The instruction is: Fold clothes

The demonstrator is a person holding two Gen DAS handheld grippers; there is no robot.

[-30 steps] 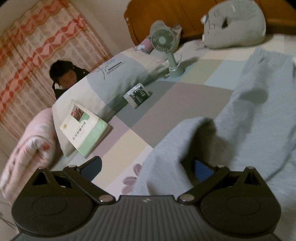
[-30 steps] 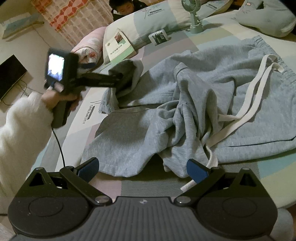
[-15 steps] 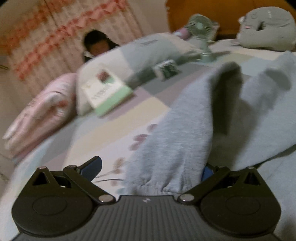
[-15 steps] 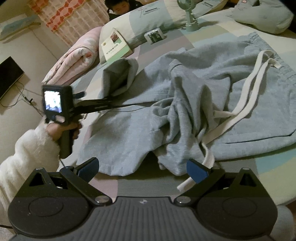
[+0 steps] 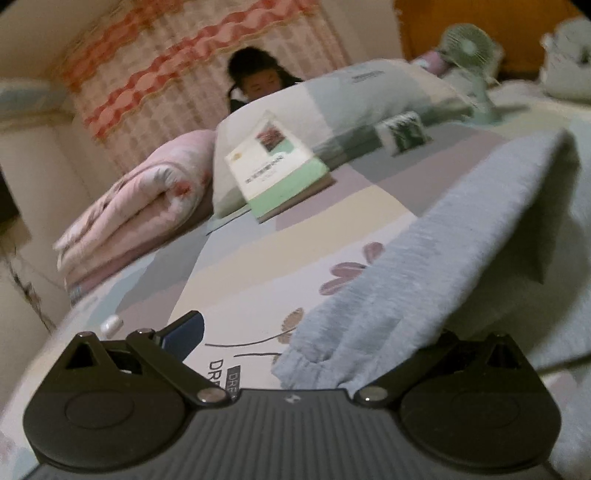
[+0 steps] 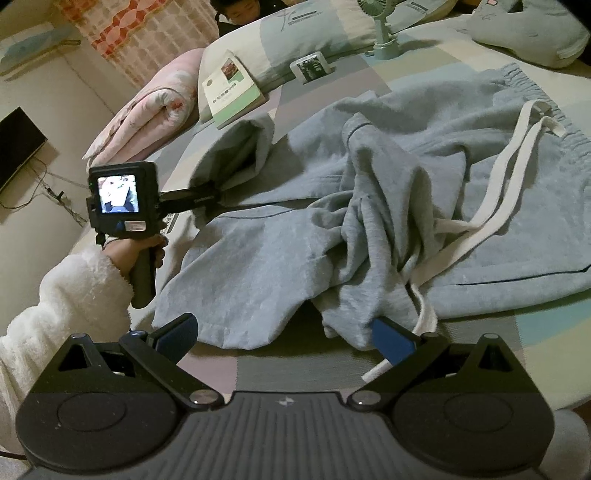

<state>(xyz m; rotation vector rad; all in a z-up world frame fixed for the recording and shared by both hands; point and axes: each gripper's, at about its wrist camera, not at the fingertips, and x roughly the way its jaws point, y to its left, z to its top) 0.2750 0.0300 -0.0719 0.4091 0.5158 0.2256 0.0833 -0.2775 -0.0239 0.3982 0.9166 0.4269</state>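
Observation:
Grey sweatpants (image 6: 369, 206) lie crumpled on the patchwork bed sheet (image 5: 258, 258), their white drawstring (image 6: 509, 162) trailing across them. One cuffed trouser leg (image 5: 406, 288) is stretched out and draped over the right finger of my left gripper (image 5: 314, 332), hiding that fingertip. Its jaws stand wide apart and pinch nothing. In the right wrist view a hand in a white fleecy sleeve (image 6: 74, 295) holds the left gripper's handle (image 6: 118, 201), its fingers inside the leg opening. My right gripper (image 6: 284, 330) hovers open over the near edge of the pants, with a fold of cloth just beyond its fingertips.
A green-and-white book (image 5: 273, 162) leans on a pillow (image 5: 369, 92), a rolled pink quilt (image 5: 136, 218) beside it. A small fan (image 6: 380, 22), a card box (image 6: 312, 66) and a grey plush (image 6: 528, 33) lie further back. A person (image 5: 258, 77) sits behind the pillow. The bed edge is at left.
My left gripper has drawn back and left toward the bed's edge, pulling the trouser leg out longer with it. The right gripper has barely moved.

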